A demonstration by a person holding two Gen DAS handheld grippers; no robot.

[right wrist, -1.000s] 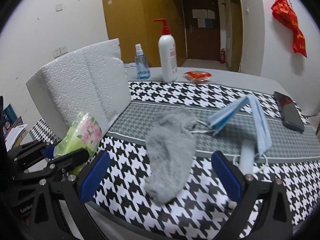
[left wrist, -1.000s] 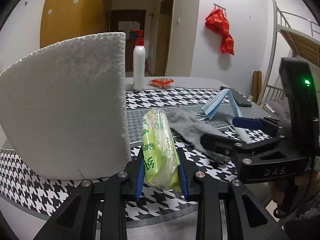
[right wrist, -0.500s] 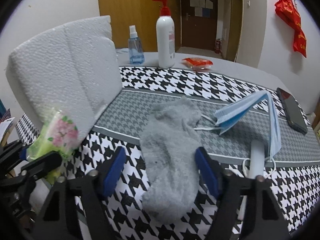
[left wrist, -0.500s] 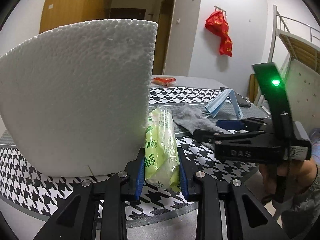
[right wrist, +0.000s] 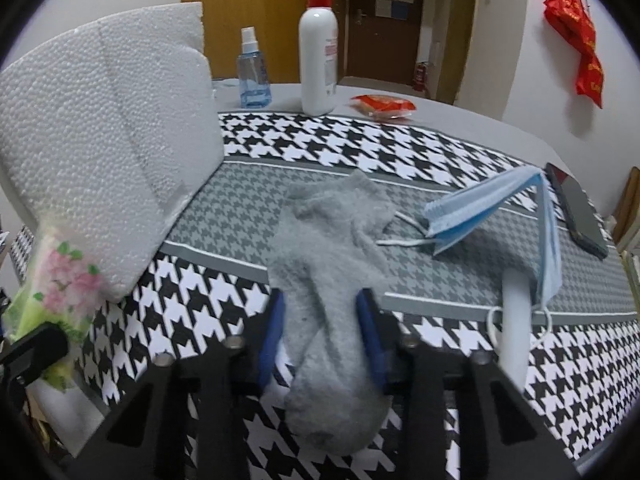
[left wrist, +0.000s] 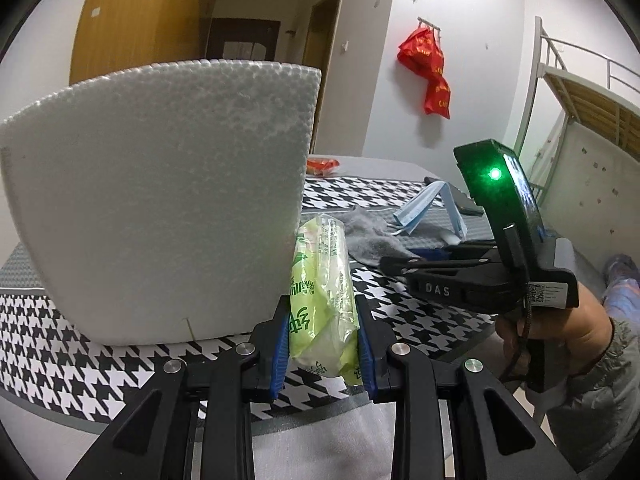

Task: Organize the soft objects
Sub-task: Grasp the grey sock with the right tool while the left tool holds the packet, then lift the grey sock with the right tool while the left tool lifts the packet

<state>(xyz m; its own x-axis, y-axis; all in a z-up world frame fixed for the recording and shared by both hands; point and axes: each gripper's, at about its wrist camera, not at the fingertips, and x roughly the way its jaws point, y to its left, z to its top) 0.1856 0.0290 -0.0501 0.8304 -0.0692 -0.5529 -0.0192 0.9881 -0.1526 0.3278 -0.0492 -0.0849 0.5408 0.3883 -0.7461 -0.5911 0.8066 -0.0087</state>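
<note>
My left gripper (left wrist: 323, 332) is shut on a green tissue pack (left wrist: 320, 264), held upright just right of a white foam block (left wrist: 160, 200) at the table's near edge. In the right wrist view the same pack (right wrist: 60, 280) shows at far left, against the foam block (right wrist: 100, 140). A grey sock (right wrist: 332, 232) lies flat on the houndstooth cloth (right wrist: 400, 148). My right gripper (right wrist: 322, 320) is closing around the sock's lower part, with both blue pads (right wrist: 276, 320) against its sides. A blue face mask (right wrist: 480, 208) lies right of the sock.
A white pump bottle (right wrist: 318, 48), a blue spray bottle (right wrist: 252, 76) and a red packet (right wrist: 382, 106) stand at the table's far side. A dark phone (right wrist: 580, 216) lies at the right edge. A white tube (right wrist: 516, 328) sits under the mask's strap. A person's hand (left wrist: 560, 332) holds the right gripper.
The right gripper's jaws went from wide apart to closed in on the grey sock, and it dipped toward the table. The left gripper carried the tissue pack closer to the foam block.
</note>
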